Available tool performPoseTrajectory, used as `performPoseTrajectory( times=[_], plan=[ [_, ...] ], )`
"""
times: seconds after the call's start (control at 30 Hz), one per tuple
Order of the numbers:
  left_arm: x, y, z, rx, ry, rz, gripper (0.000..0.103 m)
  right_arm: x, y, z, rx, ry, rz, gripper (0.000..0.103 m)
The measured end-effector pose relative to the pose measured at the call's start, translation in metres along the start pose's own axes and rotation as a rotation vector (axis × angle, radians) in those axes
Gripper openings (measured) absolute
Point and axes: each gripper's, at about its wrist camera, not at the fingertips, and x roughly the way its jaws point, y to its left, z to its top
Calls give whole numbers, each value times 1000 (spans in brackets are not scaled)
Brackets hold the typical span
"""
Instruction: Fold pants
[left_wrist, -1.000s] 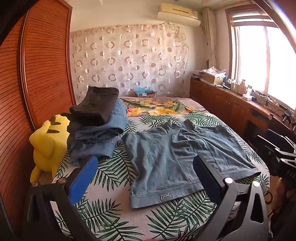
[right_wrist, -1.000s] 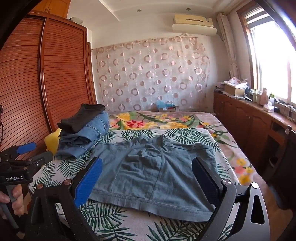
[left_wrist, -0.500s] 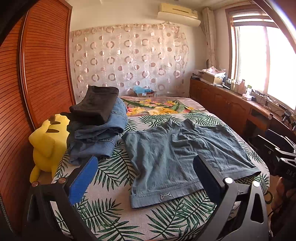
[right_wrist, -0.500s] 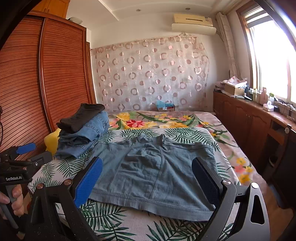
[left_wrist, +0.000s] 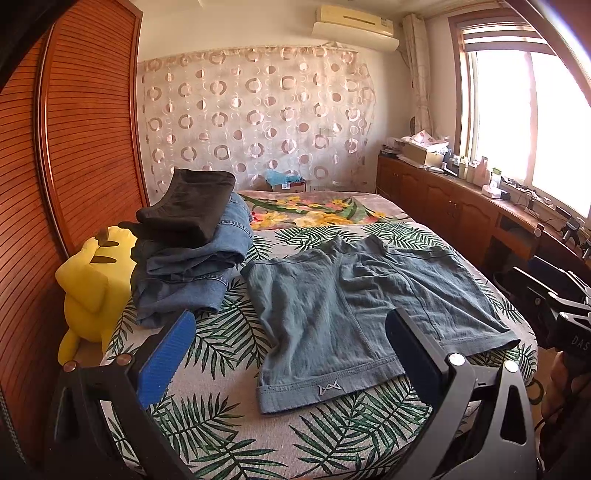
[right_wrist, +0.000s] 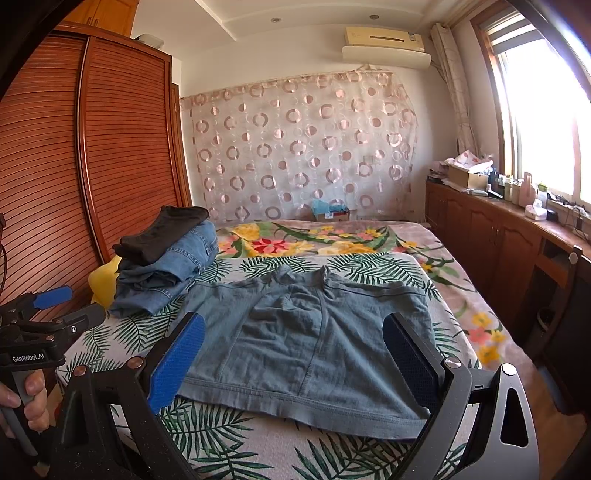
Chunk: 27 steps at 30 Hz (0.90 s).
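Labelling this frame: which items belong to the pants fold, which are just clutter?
Job:
denim shorts, spread flat
left gripper, open
right gripper, open

Clutter:
stack of folded clothes
yellow plush toy
cardboard box

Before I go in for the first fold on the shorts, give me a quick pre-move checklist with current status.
1. Left gripper open, empty: ok.
2. Right gripper open, empty: ok.
3. Denim shorts spread flat on the bed: ok, slight wrinkles.
4. Near hem exposed for gripping: ok.
5. Folded clothes stack apart from the shorts: ok, narrow gap.
6. Shorts' right leg at the bed edge, overhang: cannot tell.
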Motion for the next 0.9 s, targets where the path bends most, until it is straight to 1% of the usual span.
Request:
performPoseTrajectory(
  times=[0.9],
  plan=[
    [-1, -2, 1, 0, 0, -4, 103, -1, 1, 0, 1, -1, -1, 98]
  ],
)
